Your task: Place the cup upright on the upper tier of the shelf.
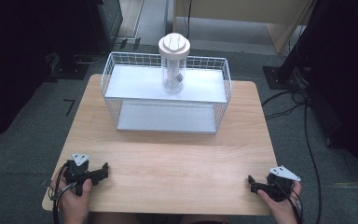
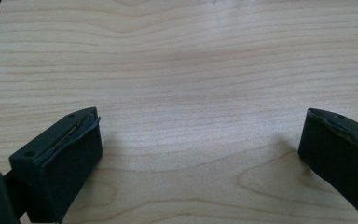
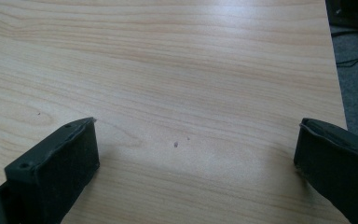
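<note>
At near-left worktop corner, left gripper resting, jaws apart, empty; mid-back, lidded clear canister upright on wire rack top shelf, untouched; near-right, right gripper likewise apart; seemingly nothing begun.

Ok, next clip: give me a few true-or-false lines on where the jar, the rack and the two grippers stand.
1. The jar stands upright on the rack's upper shelf. True.
2. The left gripper is shut on the jar. False: it rests open near the table's near left corner, holding nothing.
3. The right gripper is open, with bare wood between its jaws. True.
4. The jar's lid is off and lies on the table. False: the white lid sits on the jar.
5. The rack is at the near edge, between the hands. False: it stands at the far side of the table.
</note>
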`<state>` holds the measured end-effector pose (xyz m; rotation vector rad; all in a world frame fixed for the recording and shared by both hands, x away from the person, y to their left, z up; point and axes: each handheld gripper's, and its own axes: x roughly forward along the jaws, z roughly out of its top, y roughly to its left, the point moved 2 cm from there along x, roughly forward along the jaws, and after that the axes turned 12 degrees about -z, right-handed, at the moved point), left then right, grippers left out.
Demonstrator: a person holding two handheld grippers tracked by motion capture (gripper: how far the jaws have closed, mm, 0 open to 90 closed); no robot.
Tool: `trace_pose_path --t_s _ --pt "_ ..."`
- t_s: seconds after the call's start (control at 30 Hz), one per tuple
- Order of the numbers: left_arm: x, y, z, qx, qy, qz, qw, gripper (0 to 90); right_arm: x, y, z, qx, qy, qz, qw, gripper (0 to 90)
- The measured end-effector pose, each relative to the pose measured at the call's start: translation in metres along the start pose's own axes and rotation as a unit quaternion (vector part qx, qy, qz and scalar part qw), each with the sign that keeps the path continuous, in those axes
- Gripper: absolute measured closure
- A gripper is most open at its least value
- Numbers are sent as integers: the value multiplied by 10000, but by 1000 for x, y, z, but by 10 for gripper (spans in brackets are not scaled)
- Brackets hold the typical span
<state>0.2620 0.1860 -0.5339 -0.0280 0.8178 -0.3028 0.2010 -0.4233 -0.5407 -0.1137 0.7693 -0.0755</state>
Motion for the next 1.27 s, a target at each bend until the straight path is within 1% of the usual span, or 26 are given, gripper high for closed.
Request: trace_pose_path --t_s 0.03,0.13,0.2,1.03,1.07,1.17,1.27 --pt "0 0 0 -1 -1 -1 10000 0 0 0 0 46 41 5 10000 0" --pt "0 0 0 1 0 1 10000 0 0 0 0 32 18 -27 10000 0" --pt "0 0 0 -1 -3 2 10000 0 0 0 -1 64 46 12 10000 0" --pt "0 0 0 1 2 0 10000 0 -1 0 -1 54 49 24 10000 0" --pt "0 0 0 1 2 -1 10000 0 -1 0 -1 65 46 15 10000 2" --pt "0 0 0 0 4 -2 10000 0 -1 -2 -1 141 -13 -55 9999 51" --pt "0 0 0 0 4 -2 10000 0 -2 -3 -1 159 -35 -83 9998 58"
